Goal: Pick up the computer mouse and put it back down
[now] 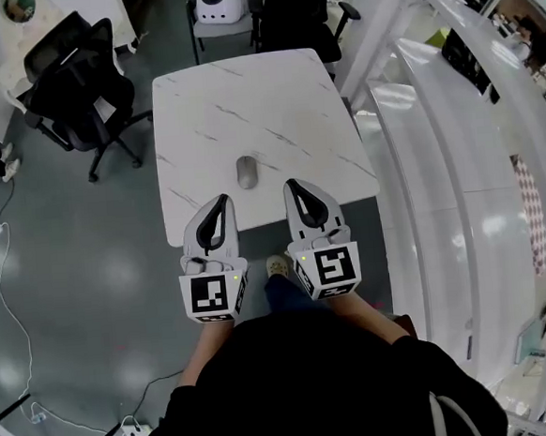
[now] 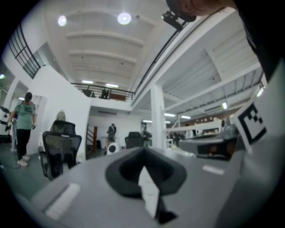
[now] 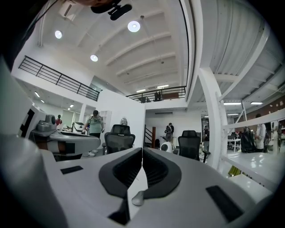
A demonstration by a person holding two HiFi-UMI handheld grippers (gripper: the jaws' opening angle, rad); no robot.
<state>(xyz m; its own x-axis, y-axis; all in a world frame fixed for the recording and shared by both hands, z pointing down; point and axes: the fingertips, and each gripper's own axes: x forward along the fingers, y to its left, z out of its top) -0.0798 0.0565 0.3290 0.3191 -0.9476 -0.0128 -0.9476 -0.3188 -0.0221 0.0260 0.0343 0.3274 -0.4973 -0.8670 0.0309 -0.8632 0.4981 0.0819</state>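
A grey computer mouse (image 1: 247,172) lies on the white marble table (image 1: 245,102), near its front edge. Both grippers hover side by side over that edge, pointing level toward the far side. My left gripper (image 1: 223,198) is shut and empty, just left of and short of the mouse. My right gripper (image 1: 291,184) is also shut and empty, just right of the mouse. In the right gripper view the mouse (image 3: 138,198) shows low behind the closed jaws (image 3: 142,150). The left gripper view shows only closed jaws (image 2: 143,150) and a sliver of table (image 2: 149,191).
A black office chair (image 1: 74,82) stands left of the table. More chairs (image 1: 299,13) and a white round device (image 1: 218,0) sit past the far end. A white railing and beams (image 1: 452,104) run along the right. People stand far off in the room.
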